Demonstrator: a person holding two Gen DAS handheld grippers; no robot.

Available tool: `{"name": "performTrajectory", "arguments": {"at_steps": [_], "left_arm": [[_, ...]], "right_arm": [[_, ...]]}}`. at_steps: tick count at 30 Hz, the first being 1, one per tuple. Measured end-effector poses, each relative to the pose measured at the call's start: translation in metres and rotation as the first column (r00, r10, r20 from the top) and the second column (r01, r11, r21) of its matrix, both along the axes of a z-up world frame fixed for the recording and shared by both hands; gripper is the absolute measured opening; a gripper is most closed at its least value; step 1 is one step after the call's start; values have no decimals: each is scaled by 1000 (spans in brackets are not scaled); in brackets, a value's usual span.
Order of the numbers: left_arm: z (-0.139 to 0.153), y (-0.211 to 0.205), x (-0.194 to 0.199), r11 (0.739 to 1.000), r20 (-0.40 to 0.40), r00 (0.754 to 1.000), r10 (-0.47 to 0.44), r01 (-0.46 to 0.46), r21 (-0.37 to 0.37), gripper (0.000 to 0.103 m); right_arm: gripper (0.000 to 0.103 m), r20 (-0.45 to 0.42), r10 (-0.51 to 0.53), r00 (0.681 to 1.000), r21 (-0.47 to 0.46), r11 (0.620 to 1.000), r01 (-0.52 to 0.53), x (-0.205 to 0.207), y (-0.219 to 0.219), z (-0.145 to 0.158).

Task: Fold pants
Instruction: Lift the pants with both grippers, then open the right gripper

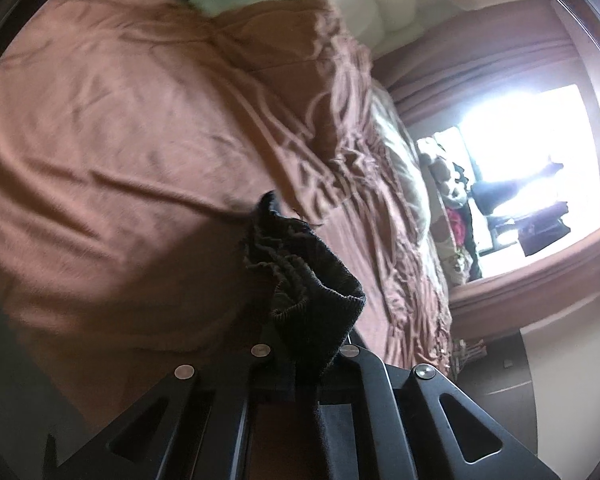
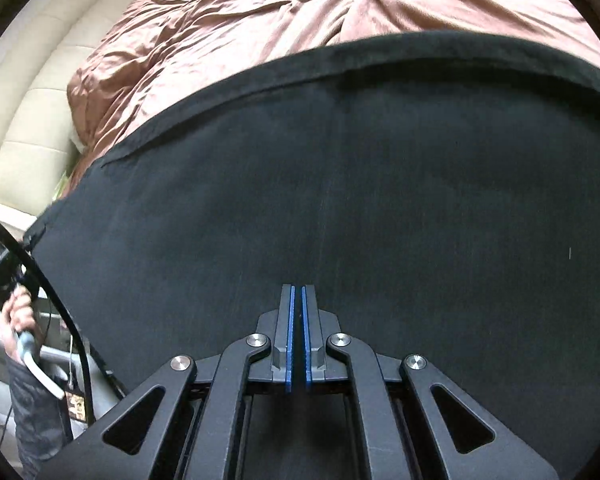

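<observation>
The dark pants [image 2: 340, 180] lie spread flat over a brown bedspread [image 2: 260, 12], with a hemmed edge running across the far side. My right gripper [image 2: 298, 289] hovers just over the cloth, shut, blue pads together and nothing between them. In the left wrist view a bunched, ribbed dark end of the pants [image 1: 300, 248] rises from between the jaws. My left gripper [image 1: 304, 340] is shut on it, lifted above the bedspread [image 1: 120, 140]; the fabric hides its fingertips.
A cream padded headboard [image 2: 20, 120] borders the bed. At the right wrist view's left edge a person's hand [image 2: 16, 312] grips a handle beside a black cable [image 2: 60, 300]. Past the bed's side are a bright window [image 1: 532, 168], curtains and piled clutter [image 1: 452, 200].
</observation>
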State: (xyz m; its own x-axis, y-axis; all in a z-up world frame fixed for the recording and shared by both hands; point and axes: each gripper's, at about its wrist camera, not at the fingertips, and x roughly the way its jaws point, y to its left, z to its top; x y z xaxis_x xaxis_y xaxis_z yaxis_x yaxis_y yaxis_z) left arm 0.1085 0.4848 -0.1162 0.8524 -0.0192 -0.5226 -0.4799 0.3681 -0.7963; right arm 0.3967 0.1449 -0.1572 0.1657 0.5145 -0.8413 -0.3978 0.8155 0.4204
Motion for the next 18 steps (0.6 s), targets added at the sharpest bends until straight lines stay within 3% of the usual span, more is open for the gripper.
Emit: {"name": "performTrajectory", "arguments": {"at_steps": [5,13,18], "left_arm": [[29,-6,14,999,36,999,-27,26,26,5],[105,-34,53,986,103,986,-131,118,122,5],[154,-64,78,966,143,968,-207,179,187,5]], "right_arm": [[0,-22,12,1000,36,999,-11,-21,-12,-1],[0,-42,47,998,107,993,-42,-39,-39,0],[1,41,0,999,134,991,-6,-45,-72,21]]}}
